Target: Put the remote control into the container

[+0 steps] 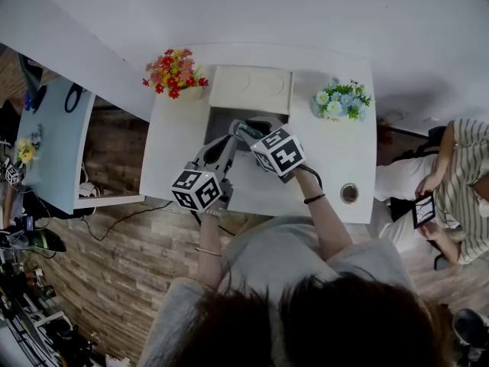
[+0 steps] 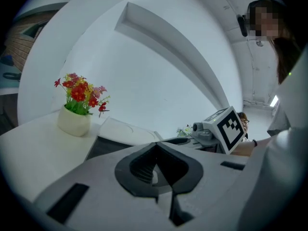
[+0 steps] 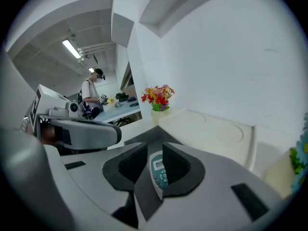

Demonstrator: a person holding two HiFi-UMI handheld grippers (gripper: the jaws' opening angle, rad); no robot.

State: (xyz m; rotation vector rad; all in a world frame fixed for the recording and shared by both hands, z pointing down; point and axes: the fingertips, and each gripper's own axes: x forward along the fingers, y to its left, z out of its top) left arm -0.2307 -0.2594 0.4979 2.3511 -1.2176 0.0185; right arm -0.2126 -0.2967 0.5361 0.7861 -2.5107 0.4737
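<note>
The remote control, white with a small screen and teal buttons, sits between the pads of my right gripper, which is shut on it. In the head view the right gripper holds the remote over the container, a dark grey open box with its cream lid folded back. My left gripper hovers at the container's near left edge. Its jaws meet at the tips with nothing held. The lid lies ahead of the remote.
A pot of red flowers stands at the white table's far left, a pot of blue and white flowers at the far right. A round hole is near the front right edge. A person sits to the right.
</note>
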